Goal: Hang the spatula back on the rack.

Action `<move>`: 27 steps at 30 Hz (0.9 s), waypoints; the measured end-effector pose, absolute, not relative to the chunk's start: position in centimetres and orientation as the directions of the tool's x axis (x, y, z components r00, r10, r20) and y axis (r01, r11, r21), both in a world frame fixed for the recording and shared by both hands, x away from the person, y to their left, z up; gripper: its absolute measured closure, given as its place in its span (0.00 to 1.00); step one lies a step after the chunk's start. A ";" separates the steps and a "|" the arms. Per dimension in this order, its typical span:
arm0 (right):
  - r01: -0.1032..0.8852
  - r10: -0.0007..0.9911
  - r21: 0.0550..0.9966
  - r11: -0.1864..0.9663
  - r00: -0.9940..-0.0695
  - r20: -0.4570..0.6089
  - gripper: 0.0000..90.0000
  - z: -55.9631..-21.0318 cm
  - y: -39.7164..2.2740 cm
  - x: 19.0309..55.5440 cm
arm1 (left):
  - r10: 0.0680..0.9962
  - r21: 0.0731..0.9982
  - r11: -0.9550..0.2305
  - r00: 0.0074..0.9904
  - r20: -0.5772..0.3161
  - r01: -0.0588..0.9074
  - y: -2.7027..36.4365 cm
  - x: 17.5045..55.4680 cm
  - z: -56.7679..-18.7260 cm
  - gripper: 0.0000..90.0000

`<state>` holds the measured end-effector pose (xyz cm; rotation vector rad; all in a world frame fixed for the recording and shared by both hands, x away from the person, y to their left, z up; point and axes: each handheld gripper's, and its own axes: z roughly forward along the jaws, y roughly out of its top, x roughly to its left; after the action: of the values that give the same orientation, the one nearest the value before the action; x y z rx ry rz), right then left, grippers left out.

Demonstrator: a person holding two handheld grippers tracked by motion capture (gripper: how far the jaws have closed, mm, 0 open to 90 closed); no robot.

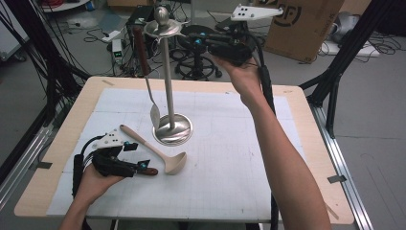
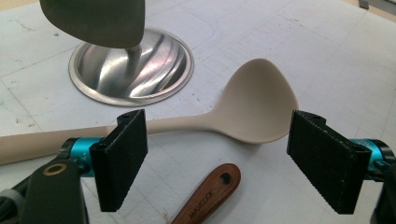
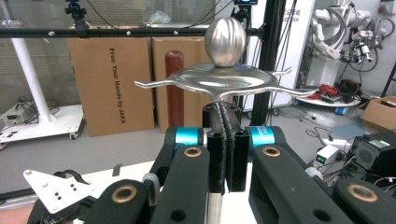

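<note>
The open left gripper (image 2: 219,158) faces the wooden handle (image 2: 208,196) lying lengthwise between its jaws, while the right gripper (image 3: 227,154) is closed near the stand (image 1: 167,81)

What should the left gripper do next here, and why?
Probably ease forward and down, then close on the wooden handle. The left gripper is open with that handle lying on the mat between its jaws, untouched, while the right gripper is shut at the stand.

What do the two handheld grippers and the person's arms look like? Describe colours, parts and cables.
Each gripper, left and right, is black with ribbed black jaw pads, cyan collars, brass-ringed pivots, a pale three-cornered plate with dots, and a black cable. Both forearms are bare, sleeveless.
</note>
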<state>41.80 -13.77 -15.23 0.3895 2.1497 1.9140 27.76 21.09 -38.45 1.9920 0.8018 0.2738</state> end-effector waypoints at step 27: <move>-0.011 0.273 0.989 0.146 -0.961 -0.051 0.99 -15.0 -10.5 40.3 | 0.638 0.837 -0.345 0.760 -0.122 0.424 21.1 27.8 -38.4 0.23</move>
<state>40.25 -10.50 -15.05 0.2572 2.2019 1.9040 27.76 21.12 -38.41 1.9906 0.8014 0.2797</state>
